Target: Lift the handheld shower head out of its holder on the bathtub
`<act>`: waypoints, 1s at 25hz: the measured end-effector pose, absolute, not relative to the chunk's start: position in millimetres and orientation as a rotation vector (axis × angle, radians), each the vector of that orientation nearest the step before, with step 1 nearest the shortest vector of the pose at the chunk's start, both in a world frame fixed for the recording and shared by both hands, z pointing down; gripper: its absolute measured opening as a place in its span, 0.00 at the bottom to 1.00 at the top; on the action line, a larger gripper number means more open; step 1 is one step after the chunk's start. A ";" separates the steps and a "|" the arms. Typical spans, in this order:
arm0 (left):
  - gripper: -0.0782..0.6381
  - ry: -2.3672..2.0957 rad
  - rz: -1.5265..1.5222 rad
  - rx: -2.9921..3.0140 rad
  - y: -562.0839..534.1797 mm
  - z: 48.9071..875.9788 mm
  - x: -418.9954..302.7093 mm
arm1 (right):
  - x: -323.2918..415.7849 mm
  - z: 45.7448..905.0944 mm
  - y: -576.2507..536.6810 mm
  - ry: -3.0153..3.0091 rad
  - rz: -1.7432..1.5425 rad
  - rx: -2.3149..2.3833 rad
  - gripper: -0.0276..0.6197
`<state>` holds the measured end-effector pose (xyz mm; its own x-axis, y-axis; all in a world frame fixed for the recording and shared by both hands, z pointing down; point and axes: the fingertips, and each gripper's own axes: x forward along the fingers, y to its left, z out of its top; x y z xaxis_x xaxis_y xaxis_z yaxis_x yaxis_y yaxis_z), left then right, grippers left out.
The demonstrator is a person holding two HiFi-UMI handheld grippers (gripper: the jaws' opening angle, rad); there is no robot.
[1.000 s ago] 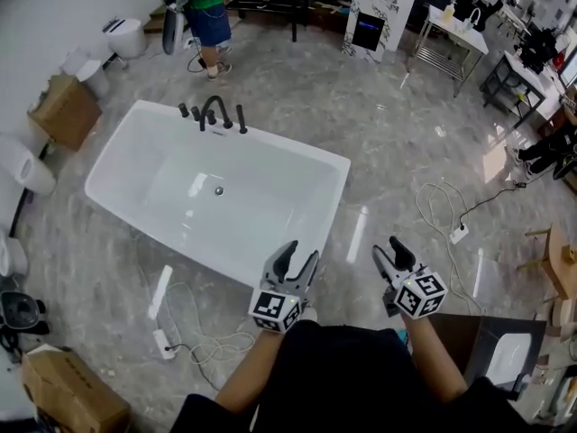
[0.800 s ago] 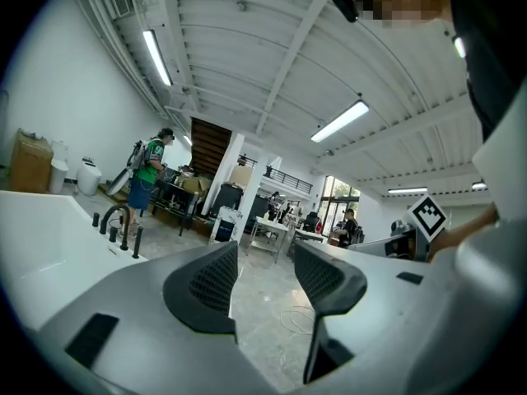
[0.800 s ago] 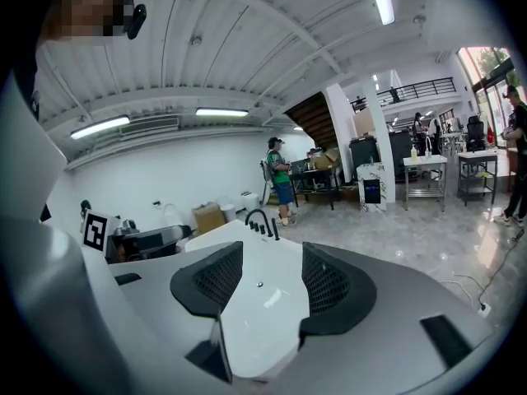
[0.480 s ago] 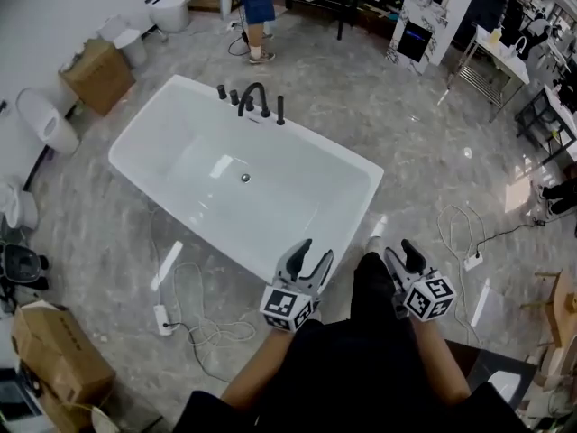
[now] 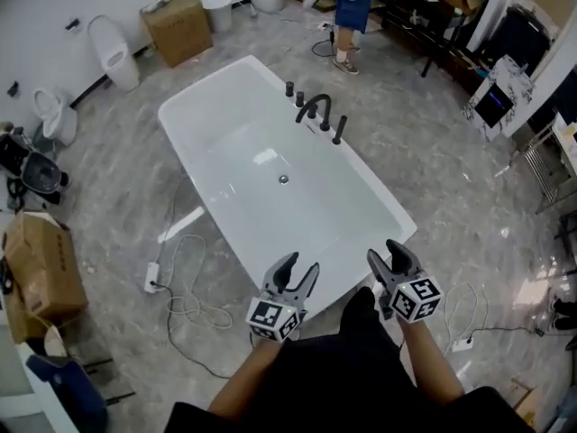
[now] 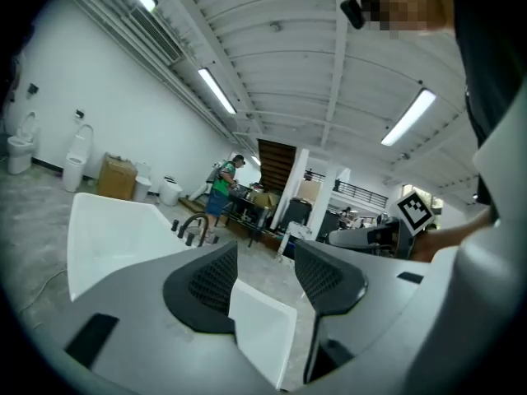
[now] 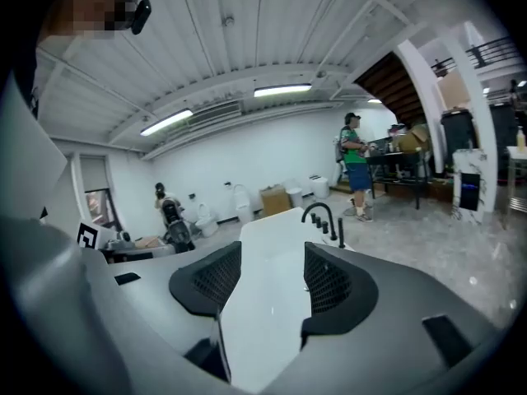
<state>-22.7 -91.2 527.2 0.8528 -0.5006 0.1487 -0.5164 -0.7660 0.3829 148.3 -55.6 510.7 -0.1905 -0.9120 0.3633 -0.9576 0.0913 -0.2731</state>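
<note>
The white bathtub (image 5: 374,204) lies diagonally on the grey floor. On its far rim stands a black faucet (image 5: 315,108) with knobs, and the slim black handheld shower head (image 5: 339,130) sits upright in its holder at the right end of the row. My left gripper (image 5: 299,267) is open and empty over the tub's near corner. My right gripper (image 5: 386,253) is open and empty just right of it. The right gripper view looks along the tub (image 7: 272,245) to the faucet (image 7: 318,213) and shower head (image 7: 341,232), both far off. The left gripper (image 6: 265,263) also faces the faucet (image 6: 194,225).
A person in a green top (image 5: 353,5) stands beyond the tub by a dark table. Cardboard boxes (image 5: 178,25) (image 5: 38,269) and toilets (image 5: 112,50) line the left wall. A power strip with cable (image 5: 151,278) lies on the floor left of the tub.
The head view has swung round and moved closer, so the tub now lies right under both grippers. Both grippers stay open and empty, in much the same place in the frame.
</note>
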 end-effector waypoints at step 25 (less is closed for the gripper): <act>0.39 -1.199 0.121 2.498 -164.6 510.8 142.1 | 303.7 520.3 -181.1 -2.543 0.681 1.456 0.36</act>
